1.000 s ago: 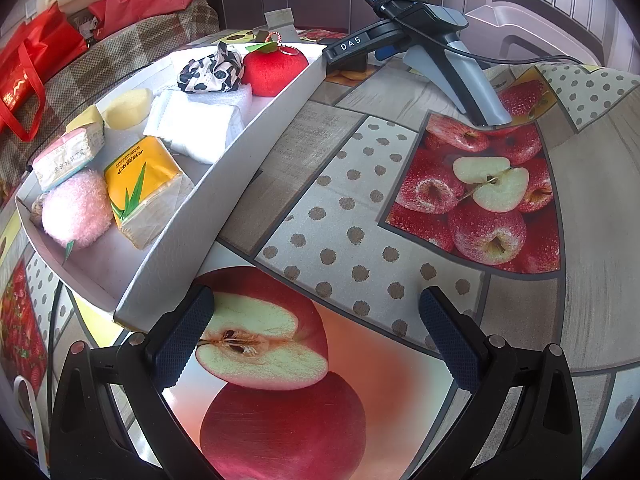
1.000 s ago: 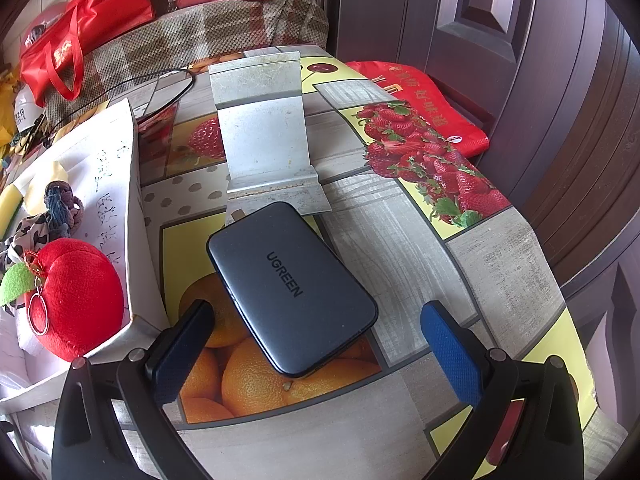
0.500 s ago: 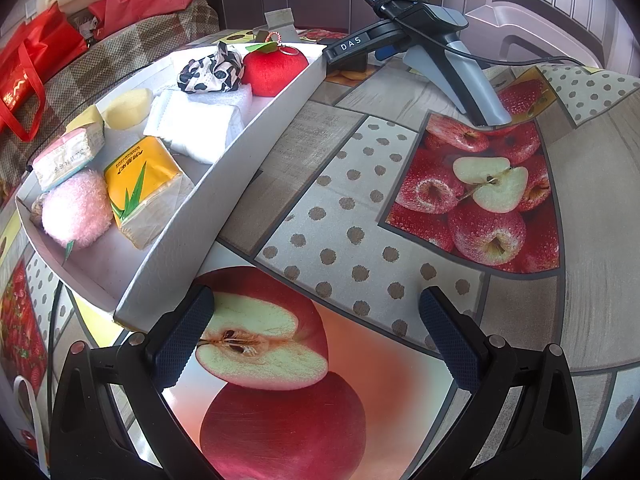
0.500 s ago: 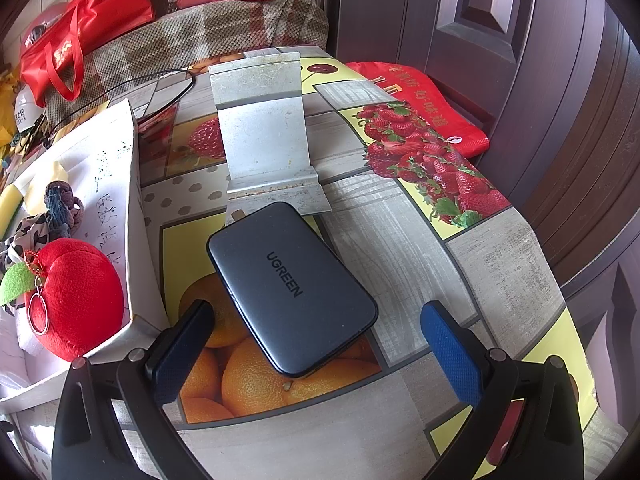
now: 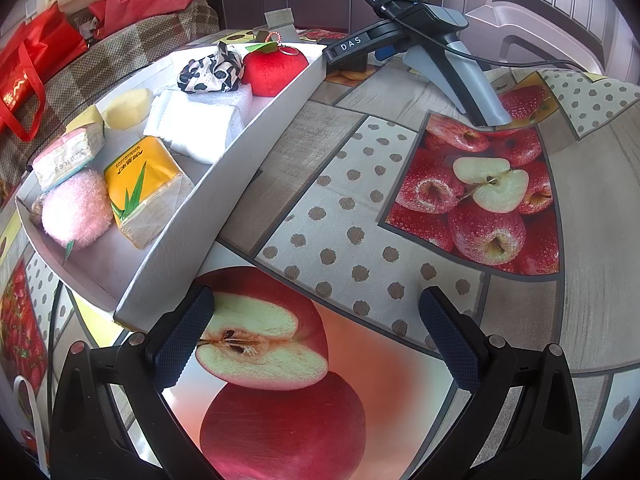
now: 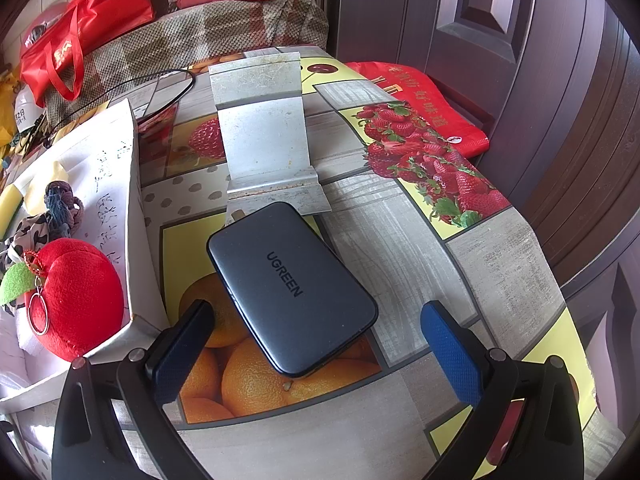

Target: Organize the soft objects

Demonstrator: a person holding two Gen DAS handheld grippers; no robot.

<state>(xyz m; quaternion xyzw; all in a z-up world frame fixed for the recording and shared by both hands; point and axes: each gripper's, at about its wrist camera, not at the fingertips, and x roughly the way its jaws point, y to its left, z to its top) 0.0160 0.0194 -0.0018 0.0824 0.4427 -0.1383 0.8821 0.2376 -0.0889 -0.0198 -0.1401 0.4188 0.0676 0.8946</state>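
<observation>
white tray (image 5: 224, 200): long axis runs away leftward | left gripper (image 5: 316, 332) spread, empty | right gripper (image 6: 316, 340) spread, empty

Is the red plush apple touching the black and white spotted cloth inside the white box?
Touching. In the left wrist view the red plush apple presses against the spotted cloth, no gap between them, at the far end of the white box.

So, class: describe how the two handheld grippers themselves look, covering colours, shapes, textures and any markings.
The left gripper has black angular arms with silver rivets and dark navy, dimpled finger pads. The right gripper has the same black frame, with one pad looking brighter blue. Seen from the left wrist, its grey pistol handle bears "DAS", a small screen and a black cable.
</observation>
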